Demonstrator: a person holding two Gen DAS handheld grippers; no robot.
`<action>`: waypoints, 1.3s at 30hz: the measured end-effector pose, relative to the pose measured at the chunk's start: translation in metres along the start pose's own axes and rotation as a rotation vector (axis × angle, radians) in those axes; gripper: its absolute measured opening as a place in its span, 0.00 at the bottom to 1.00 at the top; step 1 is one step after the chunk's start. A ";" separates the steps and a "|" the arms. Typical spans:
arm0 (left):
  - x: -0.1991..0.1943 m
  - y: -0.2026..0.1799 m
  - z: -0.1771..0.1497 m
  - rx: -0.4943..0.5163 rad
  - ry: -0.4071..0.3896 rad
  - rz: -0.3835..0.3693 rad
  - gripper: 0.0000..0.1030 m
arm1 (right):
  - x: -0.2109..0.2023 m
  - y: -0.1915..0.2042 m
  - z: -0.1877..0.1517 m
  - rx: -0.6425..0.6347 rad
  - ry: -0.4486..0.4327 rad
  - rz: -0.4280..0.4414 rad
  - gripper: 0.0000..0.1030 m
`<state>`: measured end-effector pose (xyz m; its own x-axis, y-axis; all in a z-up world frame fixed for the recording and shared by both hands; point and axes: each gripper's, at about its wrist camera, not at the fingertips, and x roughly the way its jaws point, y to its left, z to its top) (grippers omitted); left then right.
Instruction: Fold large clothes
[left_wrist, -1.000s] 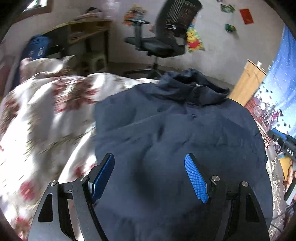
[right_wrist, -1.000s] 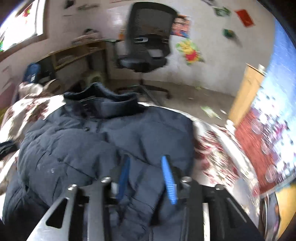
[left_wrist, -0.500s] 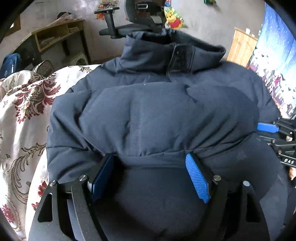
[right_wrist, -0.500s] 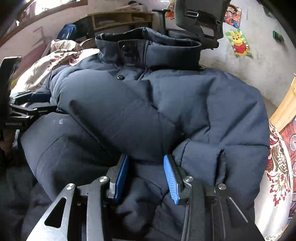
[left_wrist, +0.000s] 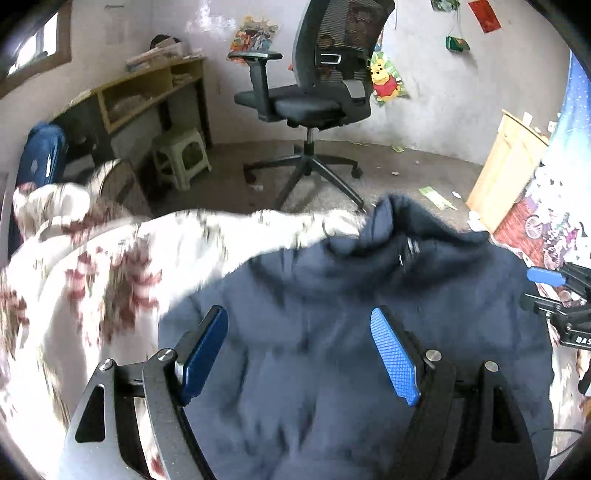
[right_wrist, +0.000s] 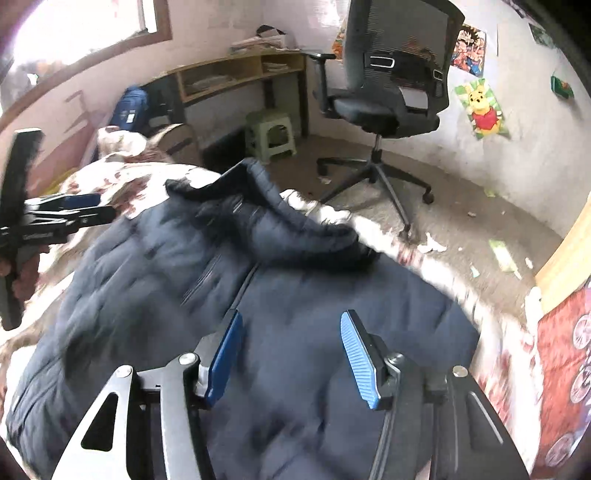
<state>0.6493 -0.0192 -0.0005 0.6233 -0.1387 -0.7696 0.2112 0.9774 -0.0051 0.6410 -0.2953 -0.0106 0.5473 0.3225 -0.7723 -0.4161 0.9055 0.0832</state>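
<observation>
Both grippers are being drawn back from the folded navy puffer jacket (left_wrist: 351, 332).
Left gripper (left_wrist: 301, 350) is being held wide apart, empty; right gripper (right_wrist: 291, 354) is opening over the jacket, lying on the floral bedspread (left_wrist: 92, 266); puffed folds are best being pressed flat.

Office chair (left_wrist: 317, 99), stool (left_wrist: 183, 155), desk (right_wrist: 236, 74).

The puffy jacket (left_wrist: 351, 350) covers the bed (left_wrist: 92, 288) ahead of both tools. Left of it the bedspread seems clear, though blurred. Beyond the edge, an office chair (left_wrist: 317, 96) blocks the floor.
</observation>
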 end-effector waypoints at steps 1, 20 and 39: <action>0.009 -0.003 0.010 0.009 0.012 0.011 0.73 | 0.013 -0.002 0.015 -0.005 0.025 0.003 0.51; 0.080 -0.022 0.064 0.095 0.064 0.069 0.47 | 0.073 -0.026 0.086 -0.089 0.070 -0.085 0.47; 0.051 0.020 0.011 0.035 0.113 -0.071 0.04 | 0.034 -0.044 0.031 0.067 0.025 0.146 0.06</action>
<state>0.6935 -0.0084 -0.0333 0.5173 -0.1861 -0.8353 0.2792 0.9594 -0.0408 0.7005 -0.3153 -0.0209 0.4664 0.4455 -0.7642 -0.4400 0.8663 0.2365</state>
